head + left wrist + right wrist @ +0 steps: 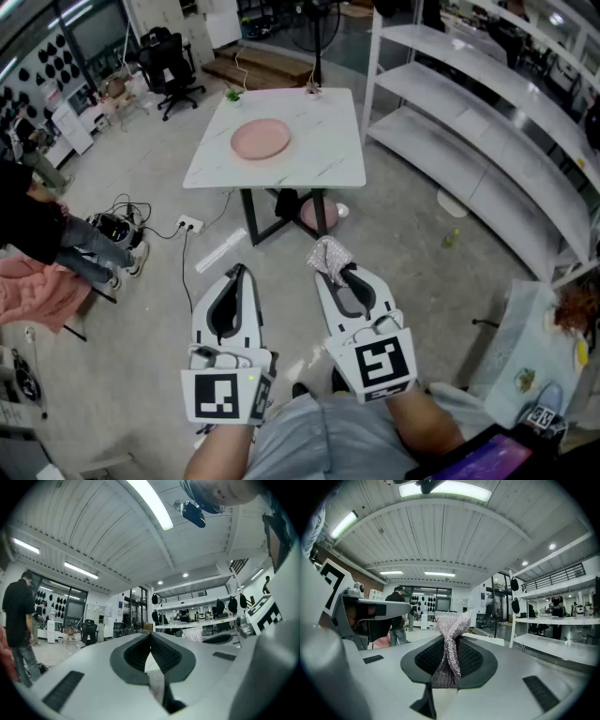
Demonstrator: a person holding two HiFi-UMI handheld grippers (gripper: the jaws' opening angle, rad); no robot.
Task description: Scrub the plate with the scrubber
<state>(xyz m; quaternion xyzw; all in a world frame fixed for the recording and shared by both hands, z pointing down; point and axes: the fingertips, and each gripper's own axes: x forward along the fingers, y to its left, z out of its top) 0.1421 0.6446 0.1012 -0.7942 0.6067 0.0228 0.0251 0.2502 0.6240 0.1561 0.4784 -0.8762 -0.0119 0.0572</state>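
Bare floor point(422, 253) before table point(328, 159); shelving point(469, 178) right

We see grey concrete floor point(403, 244), white marbled surface point(319, 155) w/ black legs, white shelving point(469, 112) on R, office chair point(173, 66) far L, strip lights point(150, 503) overhead.

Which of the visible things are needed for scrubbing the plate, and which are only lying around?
For the job: scrubber, right gripper holding it, pink plate, white table.
Only lying about: potted plant, office chair, power strip, shelves.
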